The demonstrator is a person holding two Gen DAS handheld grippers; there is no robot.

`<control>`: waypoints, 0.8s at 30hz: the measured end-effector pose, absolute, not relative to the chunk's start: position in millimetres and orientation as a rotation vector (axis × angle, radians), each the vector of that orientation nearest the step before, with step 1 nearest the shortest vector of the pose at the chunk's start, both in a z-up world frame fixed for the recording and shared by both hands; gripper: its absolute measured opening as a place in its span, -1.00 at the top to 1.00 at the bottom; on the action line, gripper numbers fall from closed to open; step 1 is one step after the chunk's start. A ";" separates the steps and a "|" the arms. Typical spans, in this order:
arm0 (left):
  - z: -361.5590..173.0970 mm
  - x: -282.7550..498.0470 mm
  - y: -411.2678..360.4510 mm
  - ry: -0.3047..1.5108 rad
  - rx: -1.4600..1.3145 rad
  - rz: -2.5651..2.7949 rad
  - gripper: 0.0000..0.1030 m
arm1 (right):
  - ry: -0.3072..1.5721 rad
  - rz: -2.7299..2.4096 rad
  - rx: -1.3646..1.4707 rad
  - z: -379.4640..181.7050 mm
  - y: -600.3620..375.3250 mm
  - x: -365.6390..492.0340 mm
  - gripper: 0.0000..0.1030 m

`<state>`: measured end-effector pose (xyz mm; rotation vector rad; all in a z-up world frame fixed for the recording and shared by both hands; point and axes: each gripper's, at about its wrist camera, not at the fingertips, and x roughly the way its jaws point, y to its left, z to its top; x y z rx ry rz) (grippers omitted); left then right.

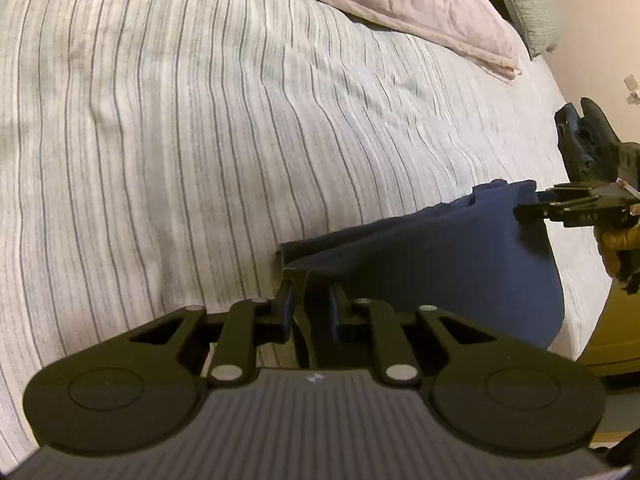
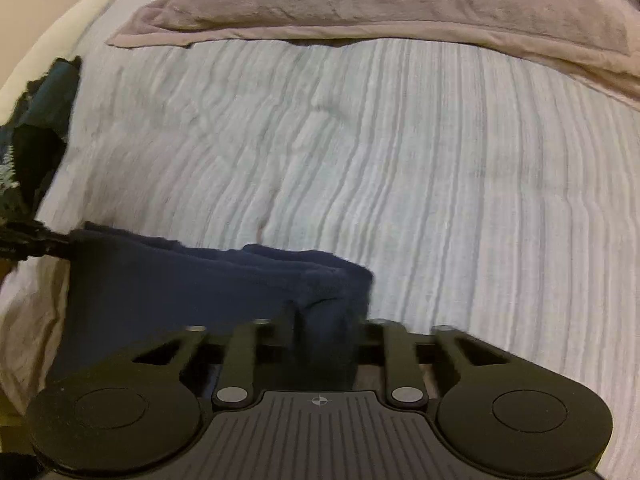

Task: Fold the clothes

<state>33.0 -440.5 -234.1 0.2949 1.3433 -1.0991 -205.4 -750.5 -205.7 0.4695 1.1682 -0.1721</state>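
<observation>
A dark navy garment (image 1: pixel 440 256) hangs stretched between my two grippers just above the striped bed (image 1: pixel 200 140). My left gripper (image 1: pixel 310 292) is shut on its near left corner. My right gripper (image 1: pixel 528 204) shows at the right edge of the left wrist view, shut on the far corner. In the right wrist view the garment (image 2: pixel 200 288) is bunched in folds, and my right gripper (image 2: pixel 324 320) is shut on its edge. The left gripper (image 2: pixel 52 240) shows at the far left of that view, pinching the other corner.
A pinkish-grey blanket (image 2: pixel 380 4) lies across the far side of the bed. A dark patterned cloth (image 2: pixel 36 128) lies at the bed's left edge in the right wrist view. A grey cushion (image 1: pixel 528 4) and a wall are beyond the bed.
</observation>
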 end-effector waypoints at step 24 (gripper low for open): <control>-237.8 39.9 -441.0 1.294 0.377 -1.040 1.00 | 1.054 -0.331 0.419 -173.4 -733.5 -222.6 0.13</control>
